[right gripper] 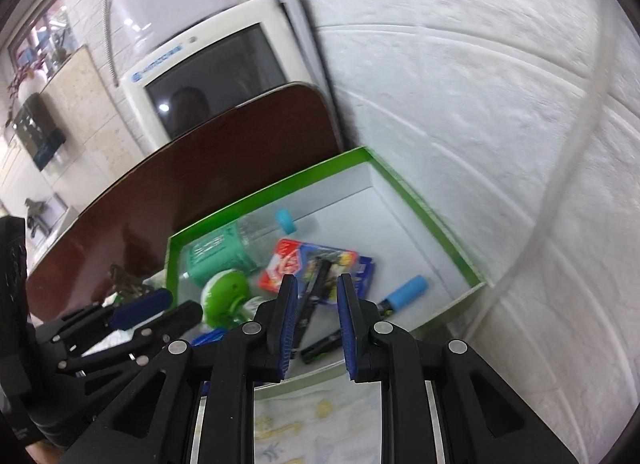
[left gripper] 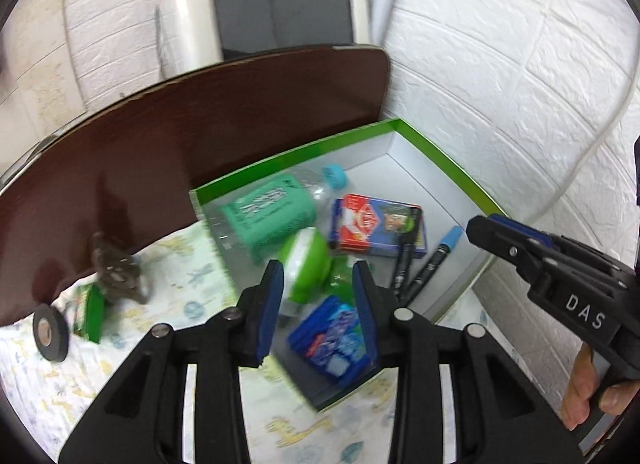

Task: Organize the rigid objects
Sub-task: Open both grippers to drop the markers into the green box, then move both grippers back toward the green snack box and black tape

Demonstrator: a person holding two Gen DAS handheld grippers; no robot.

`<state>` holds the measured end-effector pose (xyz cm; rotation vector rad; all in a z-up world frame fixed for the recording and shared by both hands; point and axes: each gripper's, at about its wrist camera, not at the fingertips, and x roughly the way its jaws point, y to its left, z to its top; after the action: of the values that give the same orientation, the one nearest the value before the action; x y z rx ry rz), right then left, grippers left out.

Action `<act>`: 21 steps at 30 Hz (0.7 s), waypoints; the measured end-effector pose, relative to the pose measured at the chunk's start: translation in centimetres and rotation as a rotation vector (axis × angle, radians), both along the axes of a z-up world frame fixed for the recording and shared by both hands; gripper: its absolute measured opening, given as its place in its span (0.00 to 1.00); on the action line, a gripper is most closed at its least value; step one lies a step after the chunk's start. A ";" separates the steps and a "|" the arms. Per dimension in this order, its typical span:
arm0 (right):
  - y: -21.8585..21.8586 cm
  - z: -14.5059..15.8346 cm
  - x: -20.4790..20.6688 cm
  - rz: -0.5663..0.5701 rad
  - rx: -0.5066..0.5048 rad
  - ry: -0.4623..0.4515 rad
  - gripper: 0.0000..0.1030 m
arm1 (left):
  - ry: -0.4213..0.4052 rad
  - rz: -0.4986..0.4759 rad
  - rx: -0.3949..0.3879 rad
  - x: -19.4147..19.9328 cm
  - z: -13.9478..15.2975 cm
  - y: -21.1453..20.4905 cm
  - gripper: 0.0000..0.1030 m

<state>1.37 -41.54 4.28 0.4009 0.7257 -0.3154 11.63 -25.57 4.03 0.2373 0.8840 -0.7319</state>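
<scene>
White brick walls backed the green-rimmed cardboard box (left gripper: 440, 152); left tool (left gripper: 318, 296) apart, right tool (right gripper: 316, 324) together, both empty; black tape roll (left gripper: 50, 331) looked light, stiff, grippable across its rim.

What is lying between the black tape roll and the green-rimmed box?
A small green packet and a brown object lie on the cloth between the tape roll and the green-rimmed box; lifting over them should clear both.

Your green-rimmed box (left gripper: 440, 152), white inside, holds: clear bottle (left gripper: 276, 208), green label, blue cap, lying along the box's far-left wall; red-and-blue carton (left gripper: 372, 230) flat at centre; green-white round item (left gripper: 306, 264) and blue packet (left gripper: 332, 338) by the near wall; two black markers (left gripper: 420, 264) right of the carton.
</scene>
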 end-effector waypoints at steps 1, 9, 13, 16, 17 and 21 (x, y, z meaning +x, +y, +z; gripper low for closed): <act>0.7 0.1 0.3 0.015 0.001 0.001 0.20 | -0.001 0.016 -0.007 0.2 0.2 0.9 0.33; 6.6 0.4 2.9 0.125 -0.013 0.025 0.20 | -0.013 0.164 -0.026 2.3 0.9 9.2 0.38; 10.1 0.0 4.7 0.189 -0.016 0.051 0.20 | -0.005 0.259 -0.043 3.7 0.5 13.6 0.40; 12.7 -0.6 6.1 0.241 -0.013 0.077 0.20 | 0.010 0.336 -0.047 4.9 -0.2 16.9 0.40; 13.7 -0.9 6.6 0.260 -0.011 0.085 0.20 | 0.023 0.359 -0.053 5.3 -0.6 18.1 0.40; 17.4 -2.0 8.9 0.327 0.008 0.123 0.20 | 0.084 0.439 -0.079 6.8 -2.7 22.1 0.40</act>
<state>10.24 -24.12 2.28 0.2655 0.8990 -0.0283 18.46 -3.50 1.30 -0.0602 0.9440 -0.3679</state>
